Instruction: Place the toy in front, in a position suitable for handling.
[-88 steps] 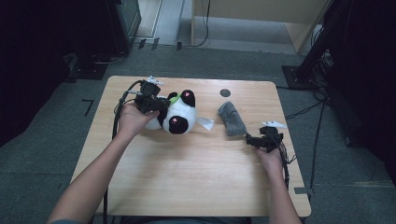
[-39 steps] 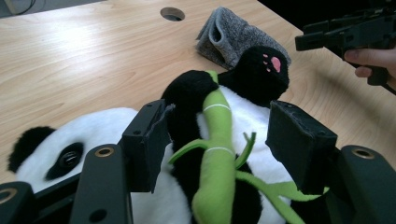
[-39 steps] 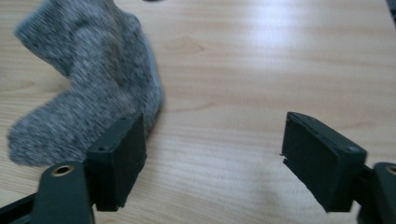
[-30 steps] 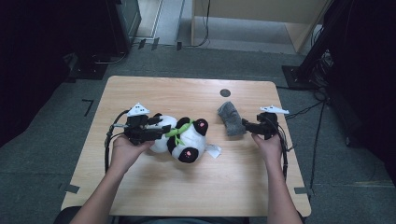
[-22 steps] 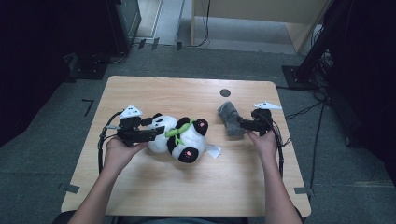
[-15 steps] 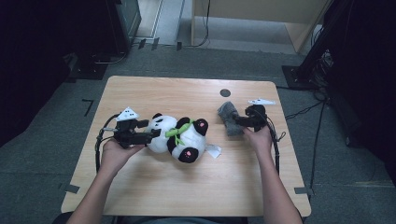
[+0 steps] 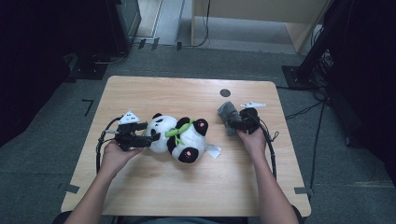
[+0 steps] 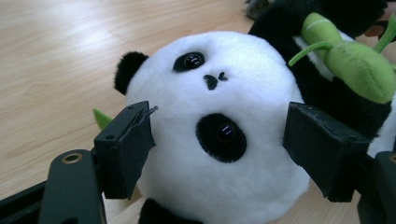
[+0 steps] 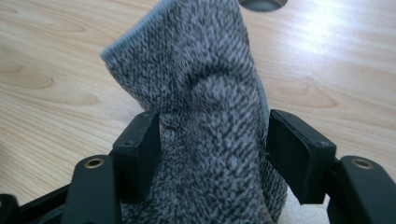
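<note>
The left gripper (image 8: 219, 154) is standing open around the head of the plush panda (image 7: 180, 136), which is lying at the table's (image 7: 196, 196) middle; its 2 jaws have just been opening, the left pad touching fur, the right one apart. The right gripper (image 9: 212, 149) is closing on the grey knitted sock (image 9: 205, 93) near the table's right edge, both pads touching it.

Place: a recording lab or studio, not a home.
Floor: grey carpet (image 7: 196, 56) all round me, with tape marks (image 7: 88, 105) stuck on it.
Desk: one plain wooden desk (image 7: 187, 186) standing alone, a round cable hole (image 7: 225, 92) cut in its top.
Gear: dark equipment stands (image 7: 322, 42) and black curtains at both sides.
Cables: leads (image 7: 303, 111) trailing across the floor by the right-hand stand.
Backdrop: a pale wooden cabinet (image 7: 247, 18) behind.
</note>
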The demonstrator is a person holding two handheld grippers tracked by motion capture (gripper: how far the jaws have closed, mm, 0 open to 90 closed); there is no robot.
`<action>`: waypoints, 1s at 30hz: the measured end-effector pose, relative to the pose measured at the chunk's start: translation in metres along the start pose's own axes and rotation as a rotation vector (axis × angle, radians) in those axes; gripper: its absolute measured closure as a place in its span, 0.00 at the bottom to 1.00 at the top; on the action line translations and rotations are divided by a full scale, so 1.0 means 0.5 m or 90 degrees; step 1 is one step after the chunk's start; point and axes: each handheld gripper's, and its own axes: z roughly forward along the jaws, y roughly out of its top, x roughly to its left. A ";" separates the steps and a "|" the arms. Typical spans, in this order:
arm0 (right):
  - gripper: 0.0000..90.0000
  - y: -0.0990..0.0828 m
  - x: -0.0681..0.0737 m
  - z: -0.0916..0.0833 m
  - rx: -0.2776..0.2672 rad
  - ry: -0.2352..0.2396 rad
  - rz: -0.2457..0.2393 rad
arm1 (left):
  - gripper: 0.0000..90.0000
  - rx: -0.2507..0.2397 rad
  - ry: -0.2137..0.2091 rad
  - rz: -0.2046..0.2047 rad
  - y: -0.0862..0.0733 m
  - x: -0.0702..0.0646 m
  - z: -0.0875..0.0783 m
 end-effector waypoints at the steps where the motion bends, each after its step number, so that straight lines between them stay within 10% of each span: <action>1: 0.40 -0.002 -0.001 0.002 0.003 0.000 0.000 | 0.24 -0.008 0.001 0.000 -0.001 0.002 0.006; 5: 0.42 -0.005 -0.005 0.003 0.005 0.002 0.002 | 0.01 -0.005 0.033 -0.025 0.000 0.009 0.013; 9: 0.43 -0.004 -0.003 0.004 0.005 0.006 0.002 | 0.00 0.011 -0.020 -0.046 -0.004 0.021 0.022; 12: 0.44 -0.003 0.000 0.004 0.000 0.006 -0.001 | 0.00 0.014 -0.044 -0.010 -0.010 0.017 0.034; 26: 0.48 0.004 0.009 0.013 -0.003 0.020 -0.013 | 0.00 -0.053 -0.064 0.005 -0.057 0.033 0.054; 30: 0.53 -0.002 0.009 0.026 0.023 0.017 -0.022 | 0.00 -0.029 -0.073 -0.048 -0.059 0.036 0.060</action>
